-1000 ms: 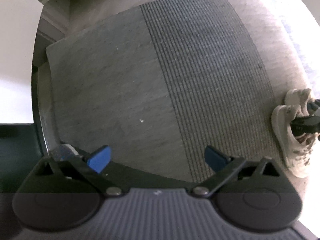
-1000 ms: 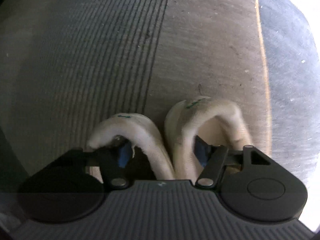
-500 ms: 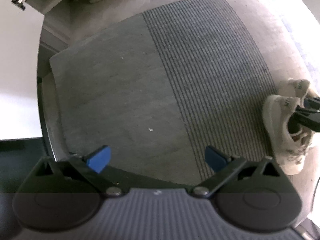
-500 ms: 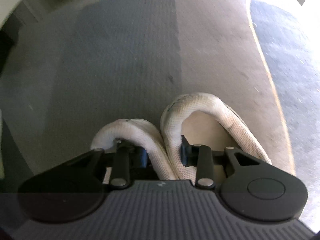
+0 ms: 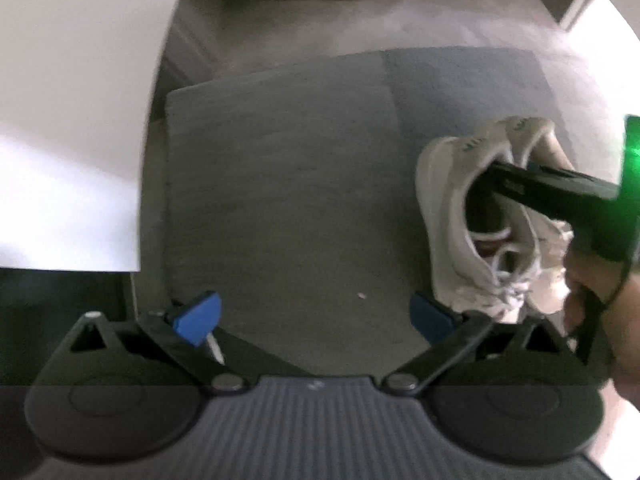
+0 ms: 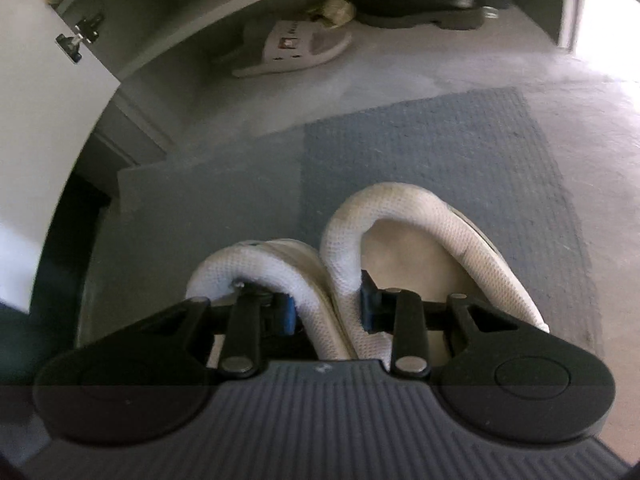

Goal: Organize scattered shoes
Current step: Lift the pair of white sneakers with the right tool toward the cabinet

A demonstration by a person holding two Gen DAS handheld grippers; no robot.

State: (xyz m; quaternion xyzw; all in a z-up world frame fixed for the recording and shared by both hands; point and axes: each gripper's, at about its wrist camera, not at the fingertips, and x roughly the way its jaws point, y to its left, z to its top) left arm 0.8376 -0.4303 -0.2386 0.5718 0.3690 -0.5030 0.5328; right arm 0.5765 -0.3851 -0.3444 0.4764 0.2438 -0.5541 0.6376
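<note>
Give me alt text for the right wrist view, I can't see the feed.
The right claw pinches the touching inner collars of a pair of white sneakers, one finger inside each shoe, above a grey doormat. Beyond it, a white slide sandal and dark shoes lie under a cabinet shelf.

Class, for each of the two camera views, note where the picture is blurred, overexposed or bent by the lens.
Left wrist view: the white sneakers are motion-smeared, a green glare bleeds in at the right edge, and the white door panel is washed out. Right wrist view: the sneaker collars in the right tongs look sharp; the shelf edge bows under fisheye distortion, and the corners black out.
</note>
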